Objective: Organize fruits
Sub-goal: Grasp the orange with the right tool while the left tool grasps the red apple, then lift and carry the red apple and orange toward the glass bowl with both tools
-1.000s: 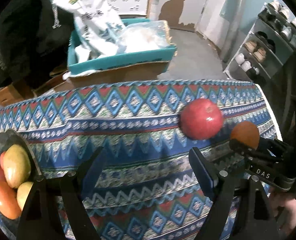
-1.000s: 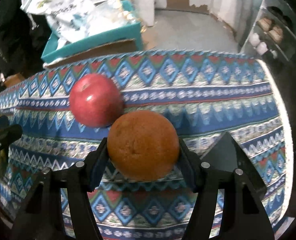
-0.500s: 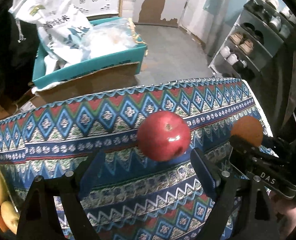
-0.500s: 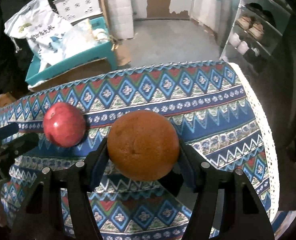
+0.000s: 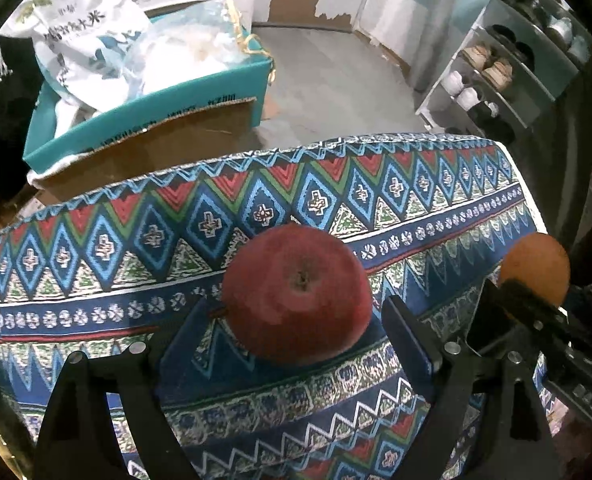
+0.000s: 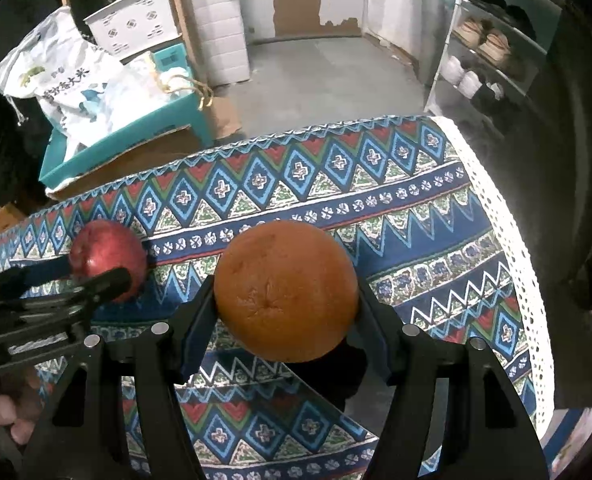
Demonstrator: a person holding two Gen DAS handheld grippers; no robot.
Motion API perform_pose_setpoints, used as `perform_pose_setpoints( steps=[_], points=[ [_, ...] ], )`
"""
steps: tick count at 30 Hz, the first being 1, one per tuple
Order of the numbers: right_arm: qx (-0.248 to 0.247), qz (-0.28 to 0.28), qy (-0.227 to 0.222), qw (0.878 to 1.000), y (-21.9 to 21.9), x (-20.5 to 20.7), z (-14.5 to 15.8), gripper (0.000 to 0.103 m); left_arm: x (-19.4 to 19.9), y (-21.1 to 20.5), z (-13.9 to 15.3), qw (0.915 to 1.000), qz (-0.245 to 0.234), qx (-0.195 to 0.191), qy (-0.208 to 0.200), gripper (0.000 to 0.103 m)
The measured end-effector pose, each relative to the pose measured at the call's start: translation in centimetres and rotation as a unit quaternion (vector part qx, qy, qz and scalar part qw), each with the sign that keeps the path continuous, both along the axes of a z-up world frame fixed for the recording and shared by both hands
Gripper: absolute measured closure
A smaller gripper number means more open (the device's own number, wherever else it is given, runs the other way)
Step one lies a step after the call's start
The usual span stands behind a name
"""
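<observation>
A red apple (image 5: pixel 298 294) lies on the patterned tablecloth (image 5: pixel 135 240). My left gripper (image 5: pixel 296 328) is open with a finger on each side of the apple, not clamped on it. The apple also shows in the right wrist view (image 6: pixel 107 258) behind the left gripper's fingers (image 6: pixel 95 280). My right gripper (image 6: pixel 285 312) is shut on an orange (image 6: pixel 285 290) and holds it above the cloth. In the left wrist view the orange (image 5: pixel 536 268) and right gripper are at the right edge.
The table's far edge and right edge with white lace trim (image 6: pixel 508 232) are close. Beyond it stand a teal box (image 5: pixel 143 112) with white bags, a cardboard box (image 5: pixel 155 148) and a shoe rack (image 6: pixel 492 56).
My left gripper has moved right and forward until the apple sits between its open fingers; the fruit bowl has left its view. My right gripper has lifted the orange up and back.
</observation>
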State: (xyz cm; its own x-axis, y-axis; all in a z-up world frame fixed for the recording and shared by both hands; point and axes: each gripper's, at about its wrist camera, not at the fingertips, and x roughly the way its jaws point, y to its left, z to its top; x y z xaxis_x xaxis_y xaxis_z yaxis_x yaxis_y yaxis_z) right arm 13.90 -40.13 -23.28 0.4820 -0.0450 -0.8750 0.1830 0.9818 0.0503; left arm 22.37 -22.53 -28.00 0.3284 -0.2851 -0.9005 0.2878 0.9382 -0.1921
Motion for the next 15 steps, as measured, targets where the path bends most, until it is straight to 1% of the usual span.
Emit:
perform_pose_setpoints(
  steps=[3, 6, 7, 10, 15],
  points=[
    [-0.004, 0.002, -0.001, 1.0, 0.02, 0.0, 0.06, 0.038, 0.23, 0.06, -0.34, 1.0, 0.003, -0.005, 0.0, 0.015],
    [-0.003, 0.002, 0.001, 1.0, -0.14, 0.06, -0.19, 0.038, 0.45, 0.04, -0.57, 1.0, 0.005, -0.008, 0.003, 0.021],
    [-0.002, 0.002, 0.002, 1.0, -0.15, 0.07, -0.27, 0.038, 0.54, -0.02, -0.68, 0.9999, 0.006, -0.007, 0.004, 0.025],
    [0.0, 0.0, 0.004, 1.0, -0.14, 0.09, -0.47, 0.038, 0.73, -0.06, -1.03, 0.9999, 0.007, -0.01, 0.007, 0.025],
    [0.001, 0.003, 0.002, 1.0, 0.09, 0.04, -0.28, 0.038, 0.61, -0.07, -1.04, 0.9999, -0.001, -0.01, -0.002, 0.025]
  ],
)
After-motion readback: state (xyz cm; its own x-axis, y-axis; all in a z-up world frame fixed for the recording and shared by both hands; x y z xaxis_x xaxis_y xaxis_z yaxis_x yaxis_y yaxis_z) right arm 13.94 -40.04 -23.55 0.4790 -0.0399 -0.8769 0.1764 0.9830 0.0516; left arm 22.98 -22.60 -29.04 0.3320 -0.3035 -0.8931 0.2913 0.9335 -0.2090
